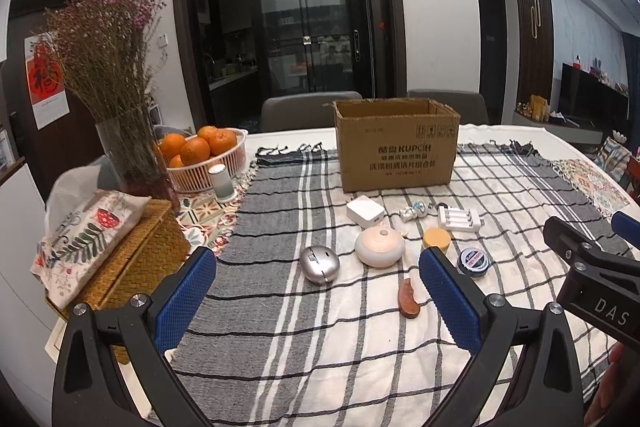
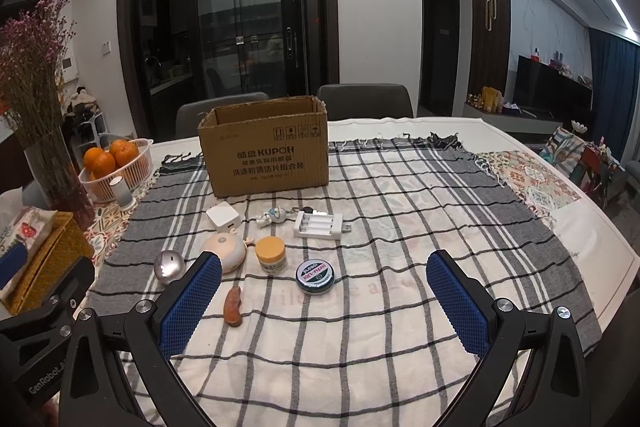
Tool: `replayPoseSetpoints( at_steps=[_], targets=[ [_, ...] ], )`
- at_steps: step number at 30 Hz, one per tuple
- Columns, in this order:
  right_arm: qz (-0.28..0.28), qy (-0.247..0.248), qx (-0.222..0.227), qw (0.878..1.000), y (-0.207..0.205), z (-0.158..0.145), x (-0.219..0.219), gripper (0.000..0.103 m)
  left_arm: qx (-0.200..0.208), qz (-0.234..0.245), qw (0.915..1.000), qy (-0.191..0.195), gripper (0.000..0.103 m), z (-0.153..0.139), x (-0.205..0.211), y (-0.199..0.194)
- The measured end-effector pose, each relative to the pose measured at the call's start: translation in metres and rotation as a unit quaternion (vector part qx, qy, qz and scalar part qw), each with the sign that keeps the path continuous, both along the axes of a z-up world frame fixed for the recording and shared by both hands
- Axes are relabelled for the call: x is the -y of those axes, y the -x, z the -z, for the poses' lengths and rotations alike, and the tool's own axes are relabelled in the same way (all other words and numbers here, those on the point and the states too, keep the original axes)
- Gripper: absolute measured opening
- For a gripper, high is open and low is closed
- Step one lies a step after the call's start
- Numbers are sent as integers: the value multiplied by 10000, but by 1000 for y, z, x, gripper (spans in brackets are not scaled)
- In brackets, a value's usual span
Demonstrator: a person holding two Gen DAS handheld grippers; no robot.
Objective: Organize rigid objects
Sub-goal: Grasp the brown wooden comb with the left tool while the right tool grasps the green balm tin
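In the left wrist view we see our left tongs (image 1: 318,297) spread wide, gripping nothing — the silver egg-shaped case (image 1: 319,264) lies just beyond them, mid-frame. Right of it sit the round white pot (image 1: 379,245), yellow-lidded jar (image 1: 436,239) and dark tin (image 1: 473,261). In the right wrist view, our right tongs (image 2: 324,301) also gape, holding nothing, below the open cardboard box (image 2: 266,151) on the checked counter cloth (image 2: 440,195).

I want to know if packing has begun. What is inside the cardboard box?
Only the upper inner walls of the open cardboard box show; its front wall hides the floor, so any contents cannot be seen. Both grippers, left and right, are empty.
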State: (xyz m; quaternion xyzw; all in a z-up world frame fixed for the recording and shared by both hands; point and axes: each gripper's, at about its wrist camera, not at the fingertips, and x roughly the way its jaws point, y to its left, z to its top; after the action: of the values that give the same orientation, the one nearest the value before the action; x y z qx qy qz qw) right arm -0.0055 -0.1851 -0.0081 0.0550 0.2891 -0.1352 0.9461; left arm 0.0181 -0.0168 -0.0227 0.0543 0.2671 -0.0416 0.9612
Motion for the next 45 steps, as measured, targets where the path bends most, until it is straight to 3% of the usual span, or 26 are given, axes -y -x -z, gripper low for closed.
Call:
replayPoseSetpoints(
  at_steps=[24,45],
  targets=[
    [-576,-189,-983,9933,-67,66,33,90,-1261,291,9916,45,97,67,45,-63],
    [-1040,-305,-1533,9822,-111,110,51,73,-1833,299,9826,-42,77,103,77,-106]
  ],
)
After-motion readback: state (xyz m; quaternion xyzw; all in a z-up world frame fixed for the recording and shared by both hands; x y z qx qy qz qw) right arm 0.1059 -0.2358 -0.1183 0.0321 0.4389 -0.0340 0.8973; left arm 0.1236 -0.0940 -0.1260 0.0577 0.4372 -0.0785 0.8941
